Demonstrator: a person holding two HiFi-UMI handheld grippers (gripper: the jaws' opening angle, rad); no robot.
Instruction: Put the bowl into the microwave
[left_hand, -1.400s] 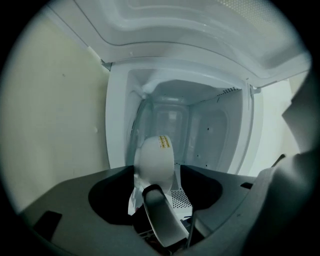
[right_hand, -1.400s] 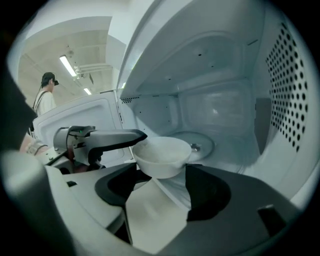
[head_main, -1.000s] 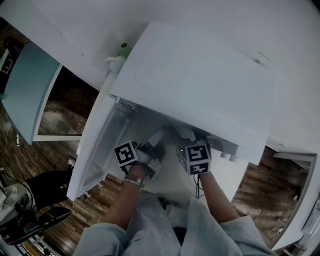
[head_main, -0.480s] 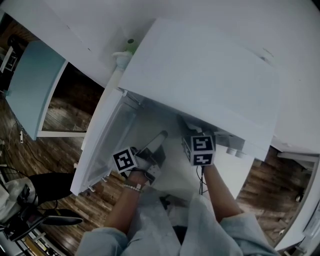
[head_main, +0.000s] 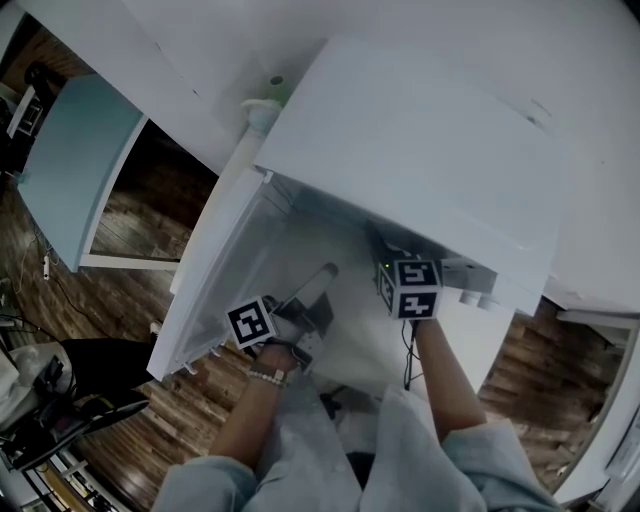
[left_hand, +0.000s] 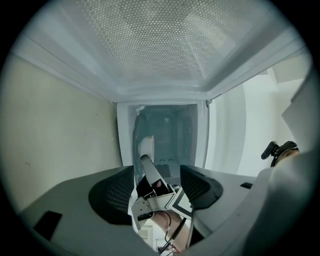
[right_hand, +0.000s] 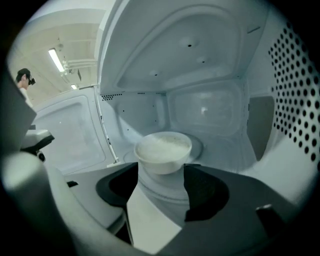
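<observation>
The open door (head_main: 215, 290) of the microwave (head_main: 420, 150) swings out on the left. Beside it, the marker cube (head_main: 250, 322) of the left hand-held gripper (left_hand: 157, 172) sits a little lower and farther out from the opening than it did a second ago. Its jaws stand apart with nothing pressed between them. What shows in the gap looks like its own reflection in a glossy panel ahead, though I would not swear to that.

Further right, the other marker cube (head_main: 415, 288) has tucked slightly deeper under the front edge of the microwave's top, so the two cubes are farther apart than before. The right hand-held gripper (right_hand: 160, 172) reaches into the cavity with its jaws spread wide. The pads flank the lower part of the bowl (right_hand: 163, 148) but do not seem to press on it.

To my eye that means the placing is as good as done. What remains is probably backing the right hand-held gripper out cleanly without nudging the bowl, and perhaps shutting the door.

As for what holds what, the microwave holds only the bowl, which stands upright near the middle of the glass turntable (right_hand: 199, 146). The bowl is filled nearly to its rim with something pale and grainy (rice, perhaps; too washed out to be sure).
</observation>
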